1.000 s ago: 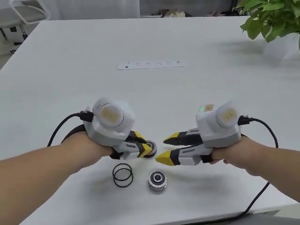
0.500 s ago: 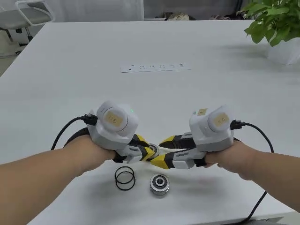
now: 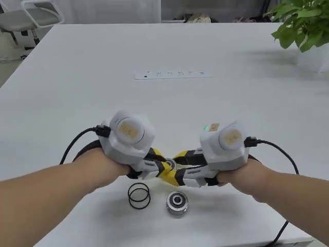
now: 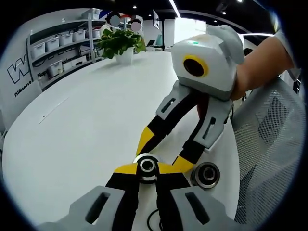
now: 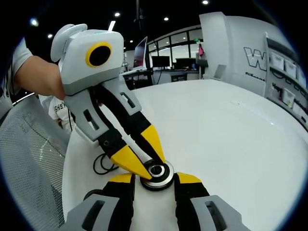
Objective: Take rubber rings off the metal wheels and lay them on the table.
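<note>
A small metal wheel (image 3: 168, 164) is held above the table between both grippers. My left gripper (image 3: 161, 165) is shut on it; in the left gripper view its yellow tips (image 4: 124, 169) pinch the wheel (image 4: 147, 165) at the hub. My right gripper (image 3: 176, 170) faces it, open, with a jaw close on either side of the wheel's rim (image 5: 157, 174); contact is unclear. A second wheel (image 3: 177, 202) lies flat on the table below. Two black rubber rings (image 3: 139, 195) lie overlapping to its left.
A white power strip (image 3: 173, 75) lies mid-table, far from the work. A potted plant (image 3: 304, 25) stands at the back right corner. Black cables (image 3: 72, 144) trail from both grippers. The table's near edge (image 3: 288, 243) is just behind the hands.
The right gripper has moved left and brought its jaws, narrower than before, around the wheel held by the left gripper. The left gripper has kept its hold. Rings and second wheel lie unmoved.
</note>
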`<state>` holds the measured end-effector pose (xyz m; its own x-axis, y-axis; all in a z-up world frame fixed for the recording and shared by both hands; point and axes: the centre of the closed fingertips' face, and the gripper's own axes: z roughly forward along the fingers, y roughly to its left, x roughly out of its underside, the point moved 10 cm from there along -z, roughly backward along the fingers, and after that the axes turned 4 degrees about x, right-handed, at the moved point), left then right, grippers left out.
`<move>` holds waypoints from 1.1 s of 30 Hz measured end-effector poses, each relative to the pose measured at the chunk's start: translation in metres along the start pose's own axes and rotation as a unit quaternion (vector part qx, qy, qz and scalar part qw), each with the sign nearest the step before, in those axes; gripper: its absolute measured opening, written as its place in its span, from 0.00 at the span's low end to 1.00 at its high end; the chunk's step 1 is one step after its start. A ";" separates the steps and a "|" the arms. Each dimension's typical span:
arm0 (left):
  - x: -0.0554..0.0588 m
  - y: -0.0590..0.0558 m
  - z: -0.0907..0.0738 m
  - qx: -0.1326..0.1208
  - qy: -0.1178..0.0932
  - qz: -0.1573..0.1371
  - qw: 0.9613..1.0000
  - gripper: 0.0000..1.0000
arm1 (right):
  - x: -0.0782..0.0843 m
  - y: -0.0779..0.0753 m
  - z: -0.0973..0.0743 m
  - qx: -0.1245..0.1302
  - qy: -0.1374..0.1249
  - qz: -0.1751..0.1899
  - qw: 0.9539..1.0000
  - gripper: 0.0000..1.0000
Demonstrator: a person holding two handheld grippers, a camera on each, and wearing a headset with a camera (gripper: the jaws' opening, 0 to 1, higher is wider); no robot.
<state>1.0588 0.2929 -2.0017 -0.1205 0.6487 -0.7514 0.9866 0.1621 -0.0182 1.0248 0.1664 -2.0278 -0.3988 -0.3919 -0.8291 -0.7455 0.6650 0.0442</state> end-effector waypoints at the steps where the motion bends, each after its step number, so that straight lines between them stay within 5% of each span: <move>1: 0.000 0.000 0.000 0.000 0.000 -0.001 1.000 0.08 | 0.000 0.000 0.000 0.001 0.000 0.000 1.000 0.30; 33: 0.001 -0.001 0.000 -0.007 -0.003 -0.008 1.000 0.08 | 0.008 -0.005 -0.015 -0.009 0.002 0.022 1.000 0.16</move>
<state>1.0576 0.2931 -2.0023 -0.1361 0.6407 -0.7557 0.9829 0.1830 -0.0219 1.0177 0.1504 -2.0268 -0.4334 -0.3655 -0.8238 -0.7368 0.6700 0.0905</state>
